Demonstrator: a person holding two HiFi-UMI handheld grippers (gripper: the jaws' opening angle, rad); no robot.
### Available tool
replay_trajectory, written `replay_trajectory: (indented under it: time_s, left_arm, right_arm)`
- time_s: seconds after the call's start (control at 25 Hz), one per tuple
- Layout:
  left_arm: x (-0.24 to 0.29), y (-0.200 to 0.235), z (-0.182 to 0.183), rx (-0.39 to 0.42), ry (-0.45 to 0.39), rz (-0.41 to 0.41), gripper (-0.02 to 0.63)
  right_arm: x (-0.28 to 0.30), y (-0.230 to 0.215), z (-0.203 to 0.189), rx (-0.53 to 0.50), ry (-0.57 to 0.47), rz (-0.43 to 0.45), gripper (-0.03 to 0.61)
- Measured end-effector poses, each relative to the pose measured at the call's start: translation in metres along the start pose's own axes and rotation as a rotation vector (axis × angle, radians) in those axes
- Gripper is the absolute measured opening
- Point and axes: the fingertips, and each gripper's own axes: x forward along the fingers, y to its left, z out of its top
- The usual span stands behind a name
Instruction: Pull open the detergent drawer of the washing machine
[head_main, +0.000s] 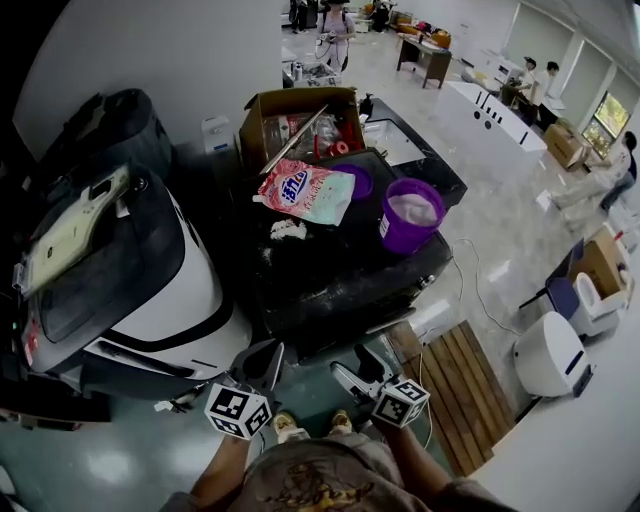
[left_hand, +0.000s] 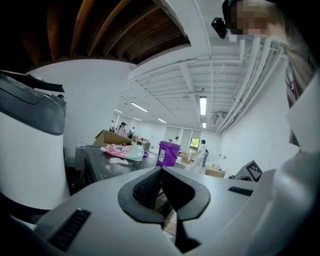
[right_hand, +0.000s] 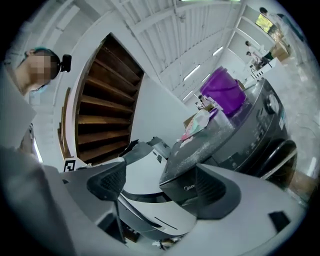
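The dark washing machine (head_main: 330, 275) stands in front of me, its top dusted with white powder. In the right gripper view its upper front corner (right_hand: 192, 186) bears a small logo, with the control panel (right_hand: 265, 117) and round door (right_hand: 281, 152) further along. I cannot make out the drawer's edges. My right gripper (right_hand: 160, 185) is open, its pads wide apart and nothing pressed between them; the machine's corner shows through the gap. In the head view the right gripper (head_main: 362, 368) hangs just before the machine's front. My left gripper (left_hand: 161, 175) is shut on nothing, low at the left (head_main: 262, 362).
On the machine's top lie a pink detergent bag (head_main: 305, 190) and a purple bucket (head_main: 410, 215); a cardboard box (head_main: 300, 125) stands behind. A white and black appliance (head_main: 150, 290) is close on the left. A wooden pallet (head_main: 460, 385) lies on the floor at the right.
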Motion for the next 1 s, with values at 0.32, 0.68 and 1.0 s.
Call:
replay_trajectory:
  time_s: [0.32,0.68,1.0]
  left_arm:
    - [-0.015,0.013,-0.006,0.016,0.042,0.052,0.021]
    - [-0.032,0.022,-0.017,0.008,0.088,0.109,0.021]
    - [-0.046,0.029,-0.027,-0.001,0.133,0.159,0.021]
  right_arm:
    - [0.031,-0.037,-0.031,0.264,-0.014,0.057,0.428]
    - [0.067,-0.062,-0.053,0.337,-0.030,0.168,0.433]
    - [0.093,-0.089,-0.072,0.390,-0.022,0.209,0.433]
